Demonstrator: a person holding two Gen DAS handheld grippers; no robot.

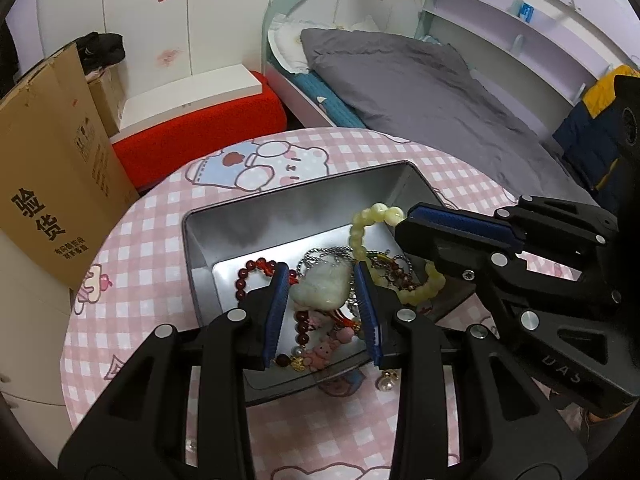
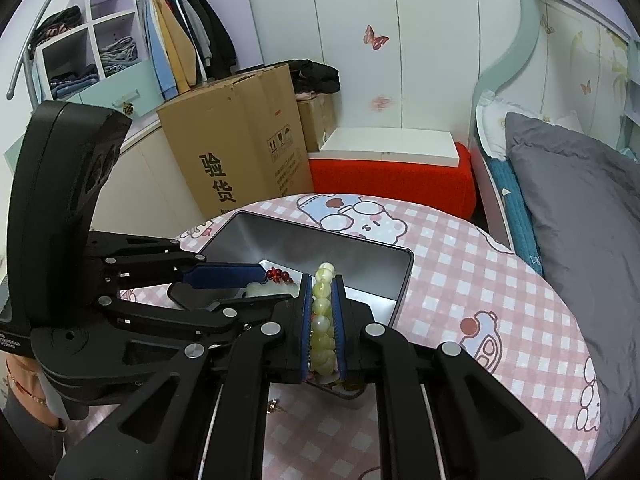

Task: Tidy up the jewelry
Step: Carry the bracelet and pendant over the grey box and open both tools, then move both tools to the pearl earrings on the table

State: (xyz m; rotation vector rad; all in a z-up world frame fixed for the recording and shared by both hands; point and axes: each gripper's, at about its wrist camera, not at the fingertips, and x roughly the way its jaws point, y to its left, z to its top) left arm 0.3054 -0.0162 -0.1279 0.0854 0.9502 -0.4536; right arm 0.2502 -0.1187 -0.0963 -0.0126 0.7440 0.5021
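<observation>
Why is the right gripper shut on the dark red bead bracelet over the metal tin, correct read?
Not quite. The right gripper is shut on the pale yellow bead bracelet, not the dark red one; the right wrist view shows those beads between its jaws. The dark red bracelet lies in the metal tin. The rest holds.

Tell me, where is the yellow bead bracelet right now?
The yellow bead bracelet is pinched in the right gripper, hanging over the right side of the metal tin, above the other jewelry.
</observation>
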